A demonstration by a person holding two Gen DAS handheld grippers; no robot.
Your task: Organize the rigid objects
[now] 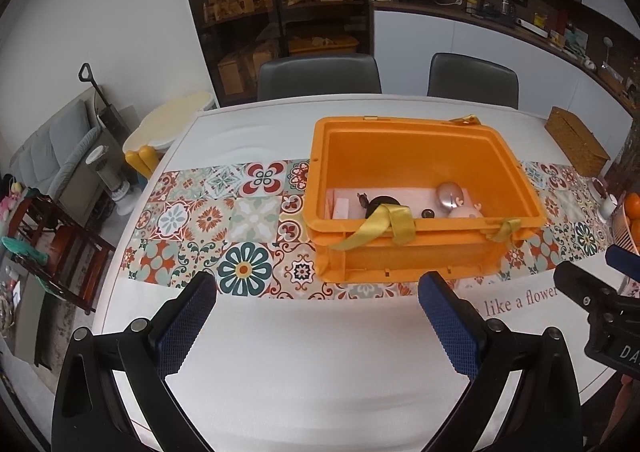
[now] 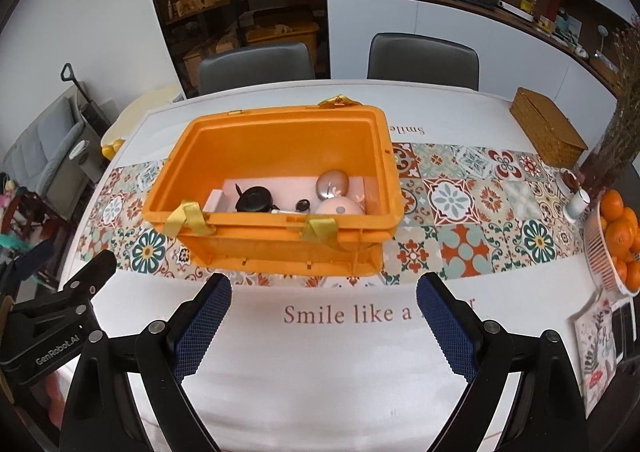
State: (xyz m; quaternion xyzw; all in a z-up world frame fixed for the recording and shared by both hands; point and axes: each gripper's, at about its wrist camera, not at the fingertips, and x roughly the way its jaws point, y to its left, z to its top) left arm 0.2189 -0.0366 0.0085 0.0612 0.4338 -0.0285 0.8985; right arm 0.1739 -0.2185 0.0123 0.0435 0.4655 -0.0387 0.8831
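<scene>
An orange plastic crate point(image 1: 424, 248) point(image 2: 280, 248) with yellow ribbon handles stands on the patterned table runner. Inside lie a black round object point(image 2: 253, 199), a grey egg-shaped object point(image 2: 332, 183), a pink round toy point(image 2: 340, 208), a small black piece point(image 2: 303, 205) and a white block point(image 2: 214, 201). My left gripper point(image 1: 318, 294) hangs open above the white tablecloth in front of the crate, nothing between its blue pads. My right gripper point(image 2: 324, 298) is open too, above the printed words, also in front of the crate. Each gripper shows at the edge of the other's view.
A wicker box point(image 2: 548, 128) sits at the far right of the table. A basket of oranges point(image 2: 618, 240) and a small white bottle point(image 2: 578, 204) stand at the right edge. Two grey chairs point(image 2: 256, 66) face the far side. A card point(image 2: 596, 352) lies near right.
</scene>
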